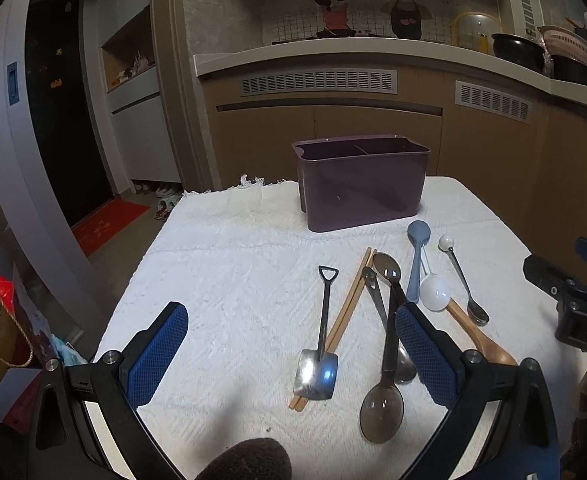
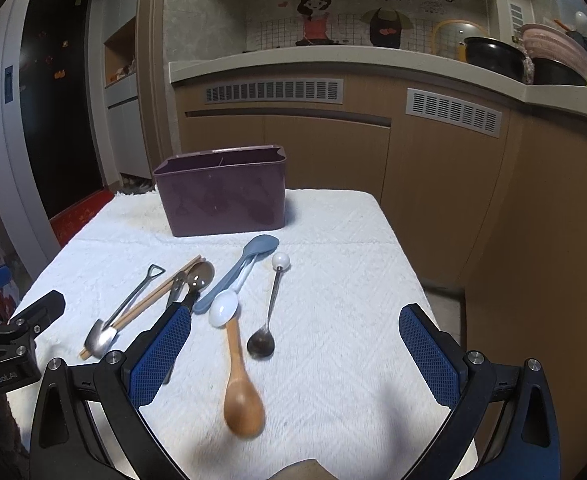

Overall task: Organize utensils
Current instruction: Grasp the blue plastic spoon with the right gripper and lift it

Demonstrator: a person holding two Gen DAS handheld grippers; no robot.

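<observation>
Both grippers, left (image 1: 291,350) and right (image 2: 295,354), hover with fingers spread wide and empty. The utensils, including the shovel-shaped spoon (image 1: 319,344) and wooden spoon (image 2: 242,384), lie on the towel-covered tabletop (image 2: 333,240) in front of the purple caddy (image 1: 359,182).

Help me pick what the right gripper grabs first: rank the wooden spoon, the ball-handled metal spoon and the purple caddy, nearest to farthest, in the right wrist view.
1. wooden spoon, between the fingers, left of centre.
2. ball-handled metal spoon, just beyond.
3. purple caddy, at the cloth's far edge.
</observation>
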